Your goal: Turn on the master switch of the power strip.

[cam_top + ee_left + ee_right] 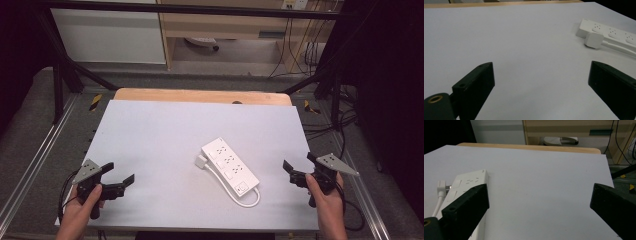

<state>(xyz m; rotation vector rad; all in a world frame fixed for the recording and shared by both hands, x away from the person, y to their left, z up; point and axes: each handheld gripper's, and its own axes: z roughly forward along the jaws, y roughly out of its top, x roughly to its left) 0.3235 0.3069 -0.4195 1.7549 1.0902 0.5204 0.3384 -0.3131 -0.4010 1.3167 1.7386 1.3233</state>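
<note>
A white power strip (230, 165) lies aslant in the middle of the white table top (160, 130). Its white plug (200, 161) rests against its left side, and the cable (250, 199) loops round the near end. My left gripper (119, 173) is held over the near left corner, open and empty, far left of the strip. My right gripper (299, 161) hovers open near the right edge, to the right of the strip. The left gripper view has the strip (609, 31) and plug (594, 39) at upper right, beyond the spread jaws. In the right gripper view the strip (467, 182) lies behind the left jaw.
A wooden table edge (200, 95) shows past the white sheet. A black metal frame (65, 75) surrounds the table. Cabinets (110, 35) and hanging cables (300, 40) stand beyond. Cables (345, 125) also trail on the floor at the right.
</note>
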